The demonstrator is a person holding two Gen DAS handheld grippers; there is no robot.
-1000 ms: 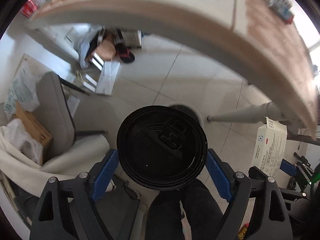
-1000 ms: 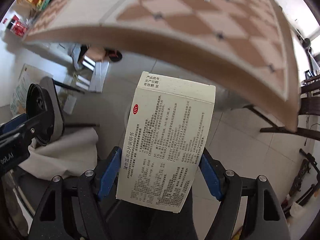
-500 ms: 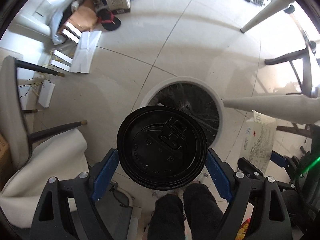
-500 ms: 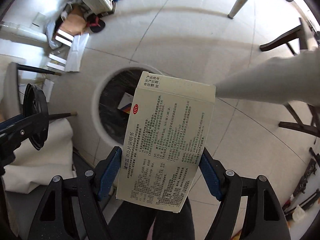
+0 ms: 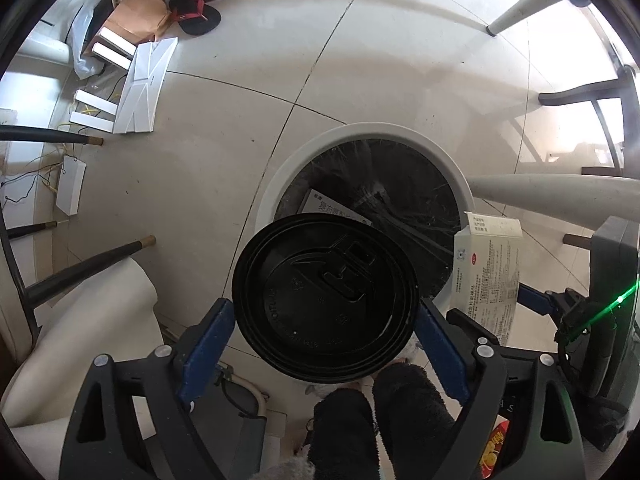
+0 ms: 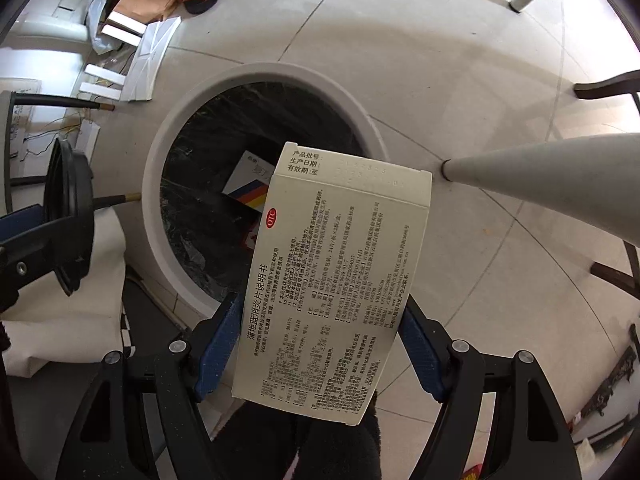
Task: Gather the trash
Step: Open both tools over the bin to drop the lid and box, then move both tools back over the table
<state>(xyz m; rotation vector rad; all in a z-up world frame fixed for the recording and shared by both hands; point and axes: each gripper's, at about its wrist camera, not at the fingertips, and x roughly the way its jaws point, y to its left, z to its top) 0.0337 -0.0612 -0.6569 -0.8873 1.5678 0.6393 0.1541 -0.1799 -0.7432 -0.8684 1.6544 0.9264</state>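
Note:
My left gripper (image 5: 324, 320) is shut on a black plastic cup lid (image 5: 325, 298), held over the near rim of a round white trash bin (image 5: 280, 168) with a black liner. My right gripper (image 6: 320, 332) is shut on a white medicine box (image 6: 340, 280) printed with black text, held above the bin (image 6: 168, 128), near its right side. The box also shows at the right of the left wrist view (image 5: 486, 276), and the lid at the left of the right wrist view (image 6: 68, 216). A discarded box (image 6: 250, 180) lies inside the bin.
Tiled floor all around. A white table leg (image 6: 540, 168) slants in right of the bin. Chair legs (image 5: 80, 268) and a white cloth (image 5: 80, 340) stand to the left. Cardboard, white packaging and slippers (image 5: 192, 12) lie at the far left. My dark-trousered legs (image 5: 380, 420) are below.
Both grippers have moved down from table height toward the floor; the table top has left view and the bin now looms larger, closer beneath the lid and box. Both grips are unchanged.

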